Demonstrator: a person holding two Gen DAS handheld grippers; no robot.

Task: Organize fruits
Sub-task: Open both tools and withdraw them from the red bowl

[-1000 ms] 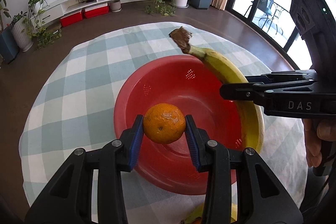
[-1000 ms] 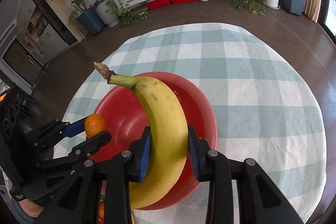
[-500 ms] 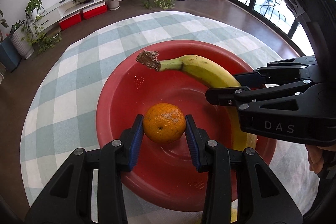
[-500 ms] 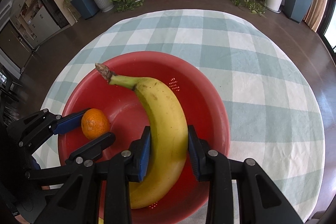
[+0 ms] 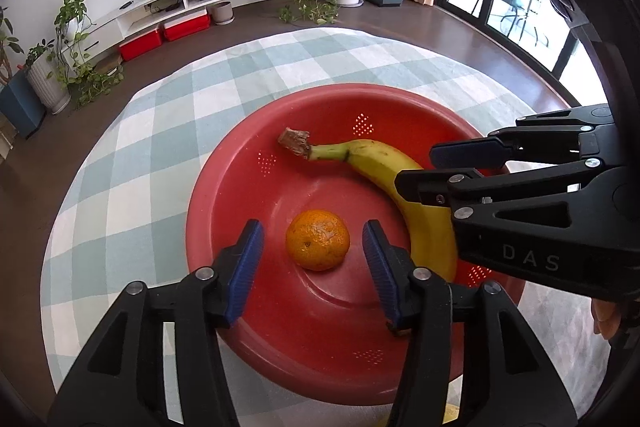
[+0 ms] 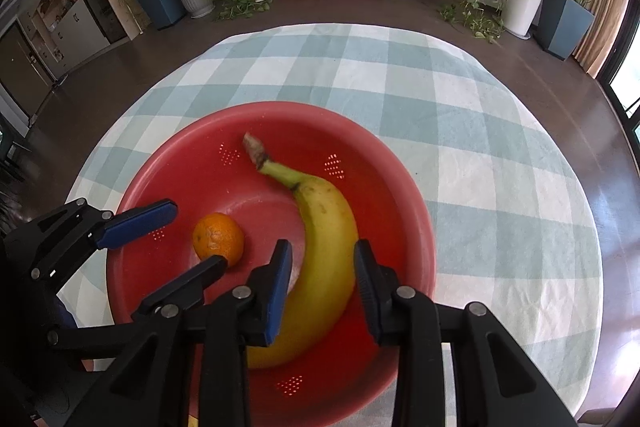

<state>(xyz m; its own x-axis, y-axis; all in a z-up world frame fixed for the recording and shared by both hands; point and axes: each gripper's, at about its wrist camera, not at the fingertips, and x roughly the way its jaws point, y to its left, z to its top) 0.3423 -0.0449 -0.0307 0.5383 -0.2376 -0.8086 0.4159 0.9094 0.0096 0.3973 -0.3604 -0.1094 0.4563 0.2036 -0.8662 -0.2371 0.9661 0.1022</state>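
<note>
Left wrist view. Left gripper [image 5: 313, 255] at lower centre, jaws just opened and now spread, blue pads clear on both sides of the mandarin orange [image 5: 317, 239]. Orange resting free on the floor of the red colander bowl [image 5: 224, 163], centre of frame. Banana [image 5: 384, 167] lying inside the bowl at centre right, stem toward upper left, lower part hidden behind the right gripper [image 5: 432, 167] entering from the right edge. Checked tablecloth [image 5: 168, 131] under the bowl. Raised lettering "DAS" legible on the right gripper's body, lower right; no other writing readable.

Right wrist view. Right gripper [image 6: 322, 273] at lower centre, pads against both flanks of the banana [image 6: 324, 227], pinching it; banana low in the bowl [image 6: 416, 219], contact with the bowl floor not decidable. Orange [image 6: 218, 237] at centre left, between the spread fingers of the left gripper [image 6: 192, 241]. No label or writing readable here.

Progress, as judged: orange deposited and released; banana brought into the bowl, not yet let go. A sliver of yellow at the bottom edge of both views possibly further fruit outside the bowl; too little shown to say.
</note>
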